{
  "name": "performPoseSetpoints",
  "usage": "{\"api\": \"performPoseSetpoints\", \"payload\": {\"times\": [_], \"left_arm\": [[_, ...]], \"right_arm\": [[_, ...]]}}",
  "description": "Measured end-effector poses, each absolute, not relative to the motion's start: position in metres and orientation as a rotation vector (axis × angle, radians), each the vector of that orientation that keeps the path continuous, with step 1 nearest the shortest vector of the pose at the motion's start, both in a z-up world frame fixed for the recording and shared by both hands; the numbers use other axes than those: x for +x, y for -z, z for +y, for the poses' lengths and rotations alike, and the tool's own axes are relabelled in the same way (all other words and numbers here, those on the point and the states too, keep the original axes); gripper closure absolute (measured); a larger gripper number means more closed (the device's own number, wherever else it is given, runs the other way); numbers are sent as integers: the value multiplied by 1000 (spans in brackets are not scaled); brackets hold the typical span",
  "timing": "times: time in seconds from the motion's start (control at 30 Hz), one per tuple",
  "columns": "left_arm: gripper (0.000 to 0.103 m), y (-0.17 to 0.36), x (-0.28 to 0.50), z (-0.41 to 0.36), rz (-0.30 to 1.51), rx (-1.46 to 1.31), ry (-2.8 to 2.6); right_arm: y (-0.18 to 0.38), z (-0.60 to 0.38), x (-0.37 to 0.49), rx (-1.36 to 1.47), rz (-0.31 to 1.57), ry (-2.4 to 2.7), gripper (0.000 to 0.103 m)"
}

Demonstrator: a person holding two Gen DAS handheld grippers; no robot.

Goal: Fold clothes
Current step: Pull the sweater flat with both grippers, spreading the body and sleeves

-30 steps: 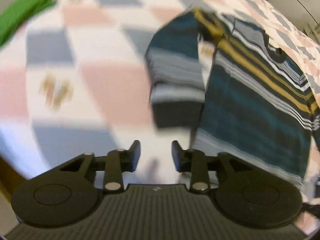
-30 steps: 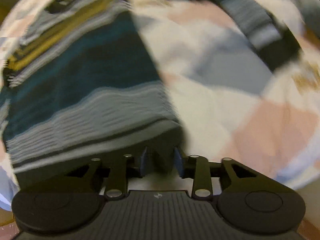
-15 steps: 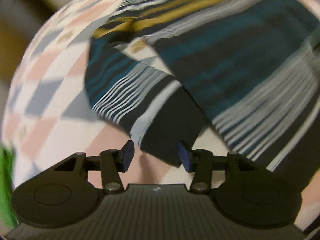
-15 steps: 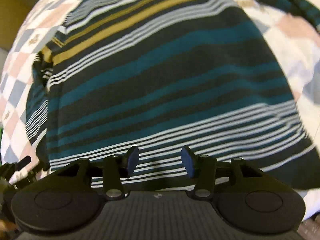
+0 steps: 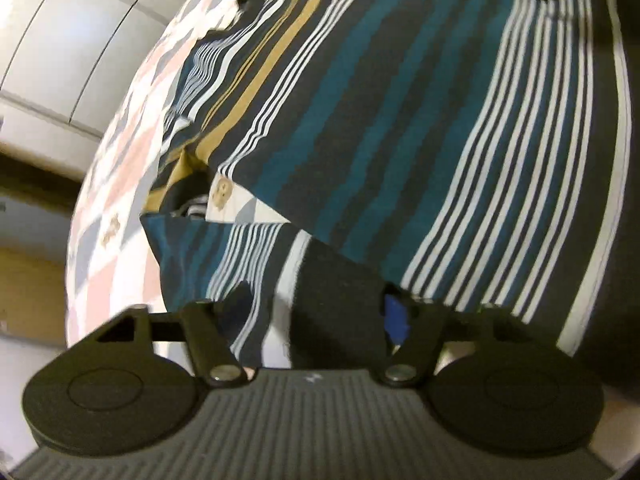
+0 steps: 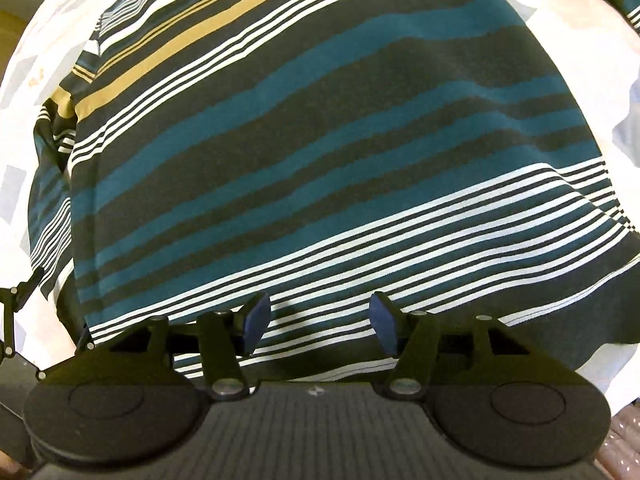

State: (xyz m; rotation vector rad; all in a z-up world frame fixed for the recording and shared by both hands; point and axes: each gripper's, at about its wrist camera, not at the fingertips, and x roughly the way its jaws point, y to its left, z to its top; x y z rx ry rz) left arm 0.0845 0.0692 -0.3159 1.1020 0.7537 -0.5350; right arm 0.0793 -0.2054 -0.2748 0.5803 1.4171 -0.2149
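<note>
A striped shirt (image 6: 320, 128) in dark grey, teal, white and mustard lies spread on a checked bedsheet (image 5: 120, 152); it also fills the left wrist view (image 5: 420, 128). My left gripper (image 5: 316, 312) is open, with the dark cuff end of the shirt's sleeve (image 5: 256, 264) lying between its jaws. My right gripper (image 6: 318, 322) is open over the shirt's bottom hem, holding nothing. The left gripper's frame shows at the left edge of the right wrist view (image 6: 16, 320).
The checked sheet shows around the shirt in pink, grey and white (image 6: 600, 40). A white panelled wall or cupboard (image 5: 60, 48) stands beyond the bed in the left wrist view. The bed edge drops off at the left there.
The left gripper has moved in over the sleeve cuff, which now lies between its open jaws. The right gripper has moved closer to the hem and opened wider.
</note>
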Motion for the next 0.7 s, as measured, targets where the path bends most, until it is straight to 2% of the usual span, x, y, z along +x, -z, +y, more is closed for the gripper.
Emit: {"api": "performPoseSetpoints", "payload": {"times": [0.03, 0.07, 0.23, 0.37, 0.47, 0.5, 0.57, 0.7], "left_arm": [[82, 314, 86, 71, 777, 1071, 530], [97, 311, 89, 74, 806, 1032, 531], [98, 267, 129, 122, 896, 701, 471], [98, 195, 176, 236, 852, 336, 166], [98, 164, 201, 342, 821, 94, -150], [97, 167, 206, 368, 844, 56, -224], [102, 178, 212, 408, 896, 16, -369], [96, 214, 211, 452, 1035, -141, -485]], "right_arm": [[275, -205, 80, 579, 1419, 216, 45], [275, -205, 80, 578, 1421, 217, 45], [271, -198, 94, 561, 1416, 201, 45], [260, -193, 111, 548, 1391, 184, 45], [251, -187, 126, 536, 1371, 165, 45], [249, -184, 132, 531, 1365, 159, 45], [249, -179, 136, 521, 1365, 151, 45], [247, -168, 146, 501, 1365, 135, 45]]}}
